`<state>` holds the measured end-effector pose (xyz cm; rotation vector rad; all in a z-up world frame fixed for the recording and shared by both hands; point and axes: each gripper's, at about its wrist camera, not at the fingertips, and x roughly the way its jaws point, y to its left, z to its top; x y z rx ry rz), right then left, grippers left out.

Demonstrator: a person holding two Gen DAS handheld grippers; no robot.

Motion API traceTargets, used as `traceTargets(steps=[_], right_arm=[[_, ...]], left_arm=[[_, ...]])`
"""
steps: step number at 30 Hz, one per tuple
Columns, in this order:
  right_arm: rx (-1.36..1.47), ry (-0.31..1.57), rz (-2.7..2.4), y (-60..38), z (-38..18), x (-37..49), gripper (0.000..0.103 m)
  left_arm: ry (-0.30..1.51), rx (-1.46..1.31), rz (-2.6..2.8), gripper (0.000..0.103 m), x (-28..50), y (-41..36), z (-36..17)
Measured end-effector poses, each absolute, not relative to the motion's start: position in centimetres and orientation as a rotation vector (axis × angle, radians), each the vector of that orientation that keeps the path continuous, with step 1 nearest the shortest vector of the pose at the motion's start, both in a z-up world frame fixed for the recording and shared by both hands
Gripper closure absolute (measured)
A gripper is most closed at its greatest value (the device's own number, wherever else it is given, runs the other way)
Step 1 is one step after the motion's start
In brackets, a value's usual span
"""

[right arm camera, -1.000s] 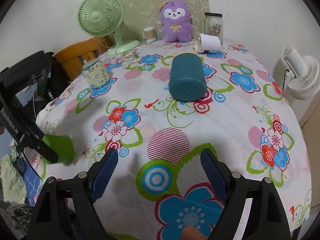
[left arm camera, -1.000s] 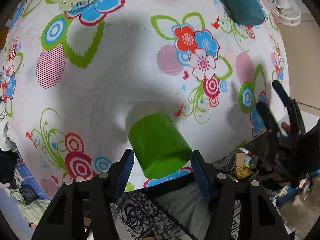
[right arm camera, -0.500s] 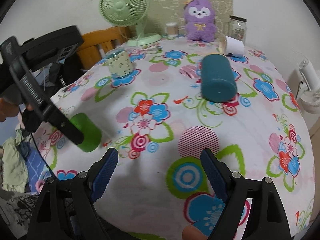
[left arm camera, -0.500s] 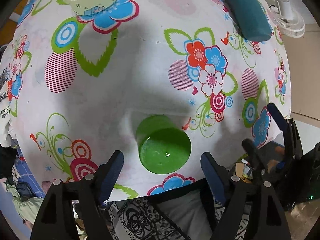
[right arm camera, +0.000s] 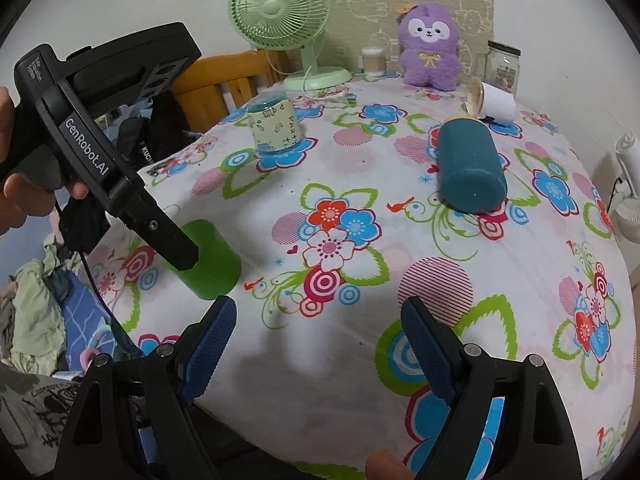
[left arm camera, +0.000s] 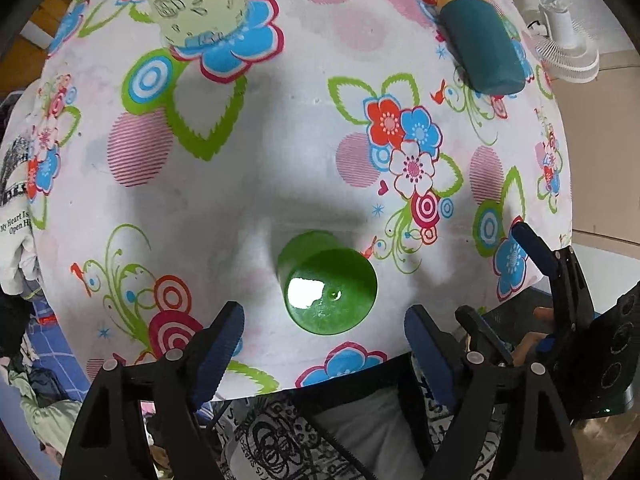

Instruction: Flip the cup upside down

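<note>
Cup (left arm camera: pixel 331 290) stands base-up on the cloth (left arm camera: pixel 256 168) near the front edge — flipped already, I'd judge. Best to lift straight away without nudging it. Left gripper (left arm camera: pixel 324 340) gapes wide above it, holding nothing; right gripper (right arm camera: pixel 316 340) is wide and empty too.

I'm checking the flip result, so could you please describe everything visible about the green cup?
The green cup is plain, glossy, plastic-looking and slightly tapered. It stands on the floral tablecloth near the table's front edge, closed flat base up with a glare spot, so it looks upside down. The open left gripper hovers above; nothing touches it but the cloth.
</note>
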<state>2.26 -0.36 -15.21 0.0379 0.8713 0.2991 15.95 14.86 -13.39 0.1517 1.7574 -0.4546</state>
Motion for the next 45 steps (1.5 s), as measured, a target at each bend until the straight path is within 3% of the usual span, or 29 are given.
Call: traceTargets(steps=[9, 13, 34, 45], right_arm=[[0.041, 0.849, 0.315, 0.5, -14.2, 2.2, 0.017], [0.016, 0.837, 0.281, 1.2, -13.9, 2.3, 0.003], [-0.019, 0.757, 0.213, 3.0, -10.2, 3.1, 0.002], [-0.020, 0.560, 0.146, 4.0, -4.6, 1.8, 0.002]], left_arm=[[1.600, 0.104, -0.483, 0.013, 15.2, 16.6, -10.8], [1.469, 0.144, -0.451, 0.012, 15.1, 17.4, -9.4], [1.065, 0.168, -0.341, 0.004, 12.1, 20.1, -5.7], [0.823, 0.112, -0.266, 0.002, 10.2, 21.8, -2.7]])
